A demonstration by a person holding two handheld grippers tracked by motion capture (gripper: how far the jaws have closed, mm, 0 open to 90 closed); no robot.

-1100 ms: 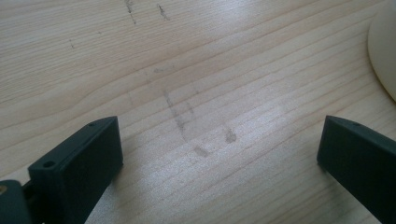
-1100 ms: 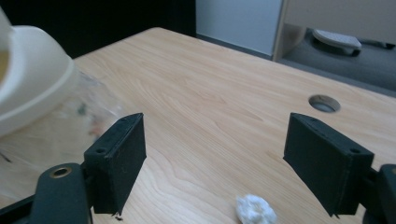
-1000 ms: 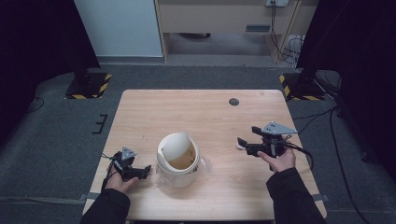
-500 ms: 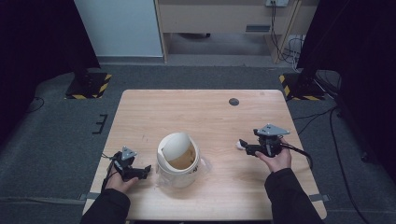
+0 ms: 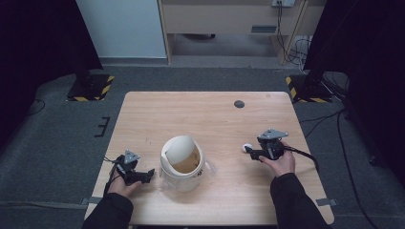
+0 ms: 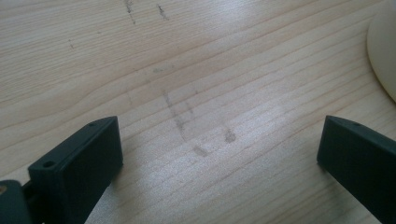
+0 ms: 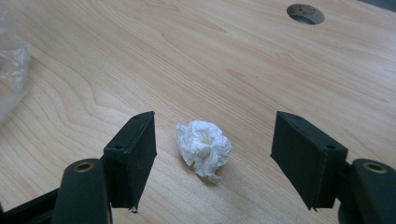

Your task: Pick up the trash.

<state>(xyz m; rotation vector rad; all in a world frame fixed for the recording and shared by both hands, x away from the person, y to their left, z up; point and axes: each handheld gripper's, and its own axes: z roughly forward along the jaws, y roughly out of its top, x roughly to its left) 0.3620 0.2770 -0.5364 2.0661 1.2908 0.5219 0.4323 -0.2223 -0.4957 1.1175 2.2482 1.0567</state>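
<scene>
A crumpled white paper ball (image 7: 204,147) lies on the wooden table (image 5: 200,119), right of a cream bin (image 5: 181,162) with a tilted swing lid. My right gripper (image 7: 215,130) is low over the table with the ball (image 5: 246,147) between its jaws. The jaws have just been closing, but a gap remains on each side of the ball and the pads do not touch it. My left gripper (image 5: 143,175) rests near the front left of the table, beside the bin. Its jaws stand wide open over bare wood (image 6: 219,135), with the bin's edge (image 6: 385,51) at far right.
A round cable hole (image 5: 239,104) sits near the table's far edge, also seen beyond the ball (image 7: 305,13). Clear plastic (image 5: 208,168) sticks out at the bin's right side (image 7: 11,70). Dark floor and stands surround the table.
My right gripper has come down toward the table and slightly nearer the person, its jaws now either side of the paper ball and narrower. The left gripper and bin have not moved.
</scene>
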